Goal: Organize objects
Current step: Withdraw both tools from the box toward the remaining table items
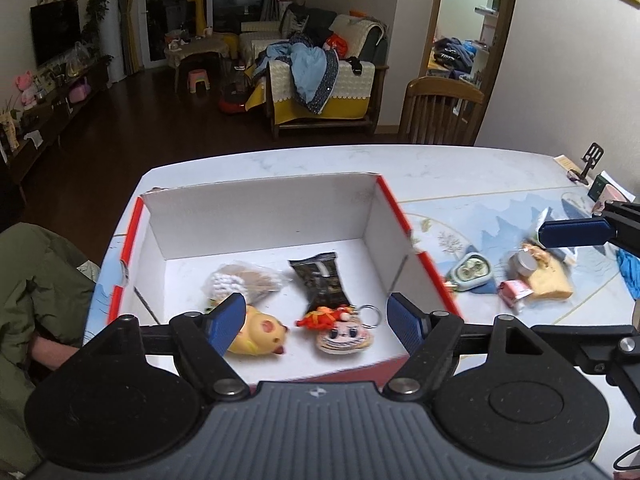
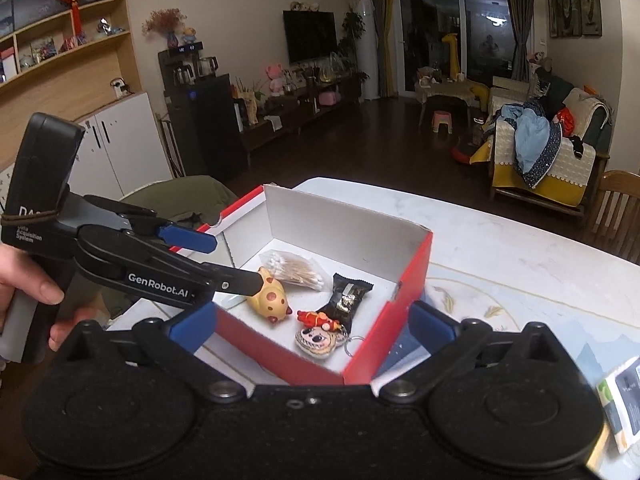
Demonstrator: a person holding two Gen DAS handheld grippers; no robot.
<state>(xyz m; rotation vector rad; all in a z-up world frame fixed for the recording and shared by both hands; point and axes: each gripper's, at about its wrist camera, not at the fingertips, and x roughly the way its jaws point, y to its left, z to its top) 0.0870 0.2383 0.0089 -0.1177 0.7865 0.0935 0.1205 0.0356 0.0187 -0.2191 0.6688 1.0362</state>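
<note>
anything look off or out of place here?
Nothing damaged or spilled. Four items lie in the red box; a small pile still sits loose on the table to its right, unsorted.

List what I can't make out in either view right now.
- Yellow toy: near half behind the left jaws in the left view; an arm covers its top in the right view.
- Items right of the box, around the jar: small and blurred in the left view.
- Carton: cut off by the right view's edge.
</note>
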